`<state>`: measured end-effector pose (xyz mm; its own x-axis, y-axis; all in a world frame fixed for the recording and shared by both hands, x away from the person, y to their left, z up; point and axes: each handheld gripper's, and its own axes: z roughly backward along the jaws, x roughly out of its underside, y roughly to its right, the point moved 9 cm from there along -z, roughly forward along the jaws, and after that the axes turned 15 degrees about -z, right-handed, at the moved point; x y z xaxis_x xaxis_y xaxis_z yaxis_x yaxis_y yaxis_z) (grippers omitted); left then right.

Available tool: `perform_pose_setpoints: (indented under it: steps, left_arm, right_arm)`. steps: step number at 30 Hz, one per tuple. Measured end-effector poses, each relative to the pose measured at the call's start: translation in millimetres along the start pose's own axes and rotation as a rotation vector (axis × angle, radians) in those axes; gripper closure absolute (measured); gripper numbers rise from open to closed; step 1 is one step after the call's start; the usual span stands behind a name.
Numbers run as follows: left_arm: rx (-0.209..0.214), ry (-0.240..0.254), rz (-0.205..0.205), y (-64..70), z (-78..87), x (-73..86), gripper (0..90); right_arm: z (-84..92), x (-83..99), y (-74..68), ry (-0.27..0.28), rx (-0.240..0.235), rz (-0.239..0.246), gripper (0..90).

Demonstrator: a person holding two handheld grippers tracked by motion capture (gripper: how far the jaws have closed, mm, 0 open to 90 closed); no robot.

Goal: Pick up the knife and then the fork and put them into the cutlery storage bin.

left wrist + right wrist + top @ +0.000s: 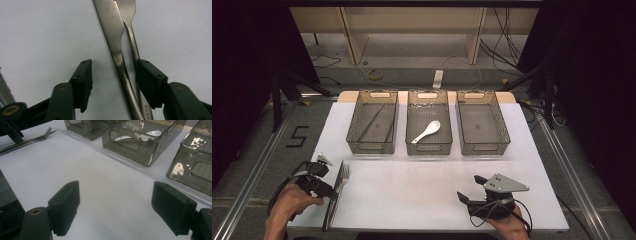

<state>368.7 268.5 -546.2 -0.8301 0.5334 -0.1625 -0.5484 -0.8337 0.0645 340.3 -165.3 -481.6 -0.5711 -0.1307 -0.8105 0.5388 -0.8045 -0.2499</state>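
A metal fork (344,173) and a metal knife (332,202) lie side by side near the table's left edge. My left gripper (333,192) reaches over them from the left. In the left gripper view its jaws (113,75) stand apart, with the knife handle (115,40) and the fork handle (134,48) between them. Both handles lie close to the right pad, and the left pad is well apart from them. My right gripper (470,188) rests at the front right. It is open (116,202) over bare white table, with nothing between its fingers.
Three smoky clear bins stand in a row at the back. The left bin (352,127) holds thin dark sticks. A white spoon (427,131) lies in the middle bin (408,127). The right bin (504,127) looks bare inside. Broad white tabletop (412,190) stretches between the grippers.
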Motion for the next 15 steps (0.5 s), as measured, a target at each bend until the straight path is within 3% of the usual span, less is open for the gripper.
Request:
perform_pose_setpoints:
  steps: [5,10,15]
  left_arm:
    - [0.001,-0.010,0.000,2.6,-3.9,-0.9,59.9]
    - [-0.055,-0.040,-0.024,3.8,-6.0,-1.3,65.7]
    - [-0.082,-0.052,-0.040,5.7,-7.0,-1.8,68.9]
  right_arm:
    - [0.0,0.0,0.0,0.000,0.000,0.000,23.8]
    - [-0.3,0.1,-0.1,-0.001,0.000,0.003,23.8]
    - [-0.5,0.3,-0.2,-0.001,0.001,0.003,23.8]
